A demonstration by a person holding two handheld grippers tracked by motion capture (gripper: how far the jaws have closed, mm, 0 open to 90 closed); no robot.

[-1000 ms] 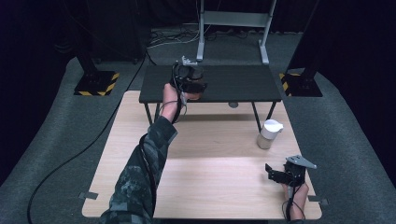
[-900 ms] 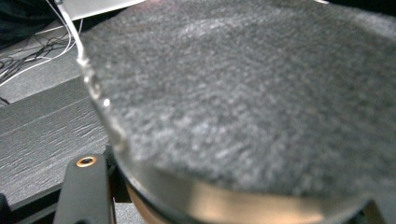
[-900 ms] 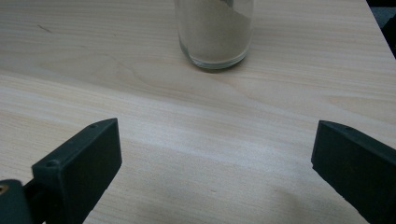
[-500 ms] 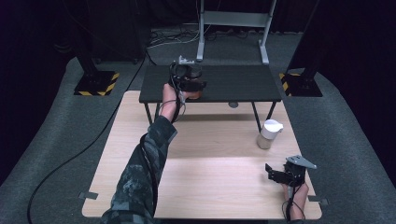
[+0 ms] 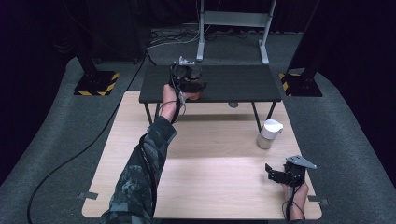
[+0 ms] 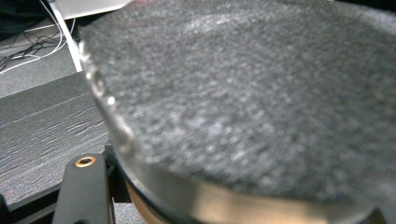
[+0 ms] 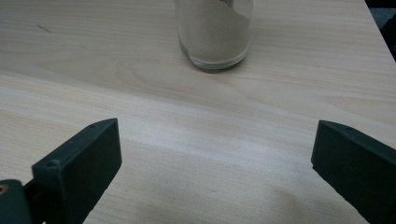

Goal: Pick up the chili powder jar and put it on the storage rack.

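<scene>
My left gripper [image 5: 188, 87] is stretched out over the near edge of a low black shelf [image 5: 233, 84], shut on a round brown container [image 5: 194, 94]. In the left gripper view this container [image 6: 261, 102] sits very close: a speckled grey top, a metal rim, brown below, with one black finger [image 6: 81, 189] beside it at lower left. My right gripper [image 5: 276, 173] rests at the front right of the wooden table [image 5: 205, 158], jaws wide open with bare wood between them [image 7: 215, 158]. A glass jar of pale powder [image 7: 215, 32] stands just ahead of it.
The jar with its white lid [image 5: 269, 134] stands near the table's right edge, below the shelf's right legs. Black stands with yellow-striped bases [image 5: 95, 83] flank the shelf on grey carpet. A cable [image 5: 70, 158] trails across the floor at the left.
</scene>
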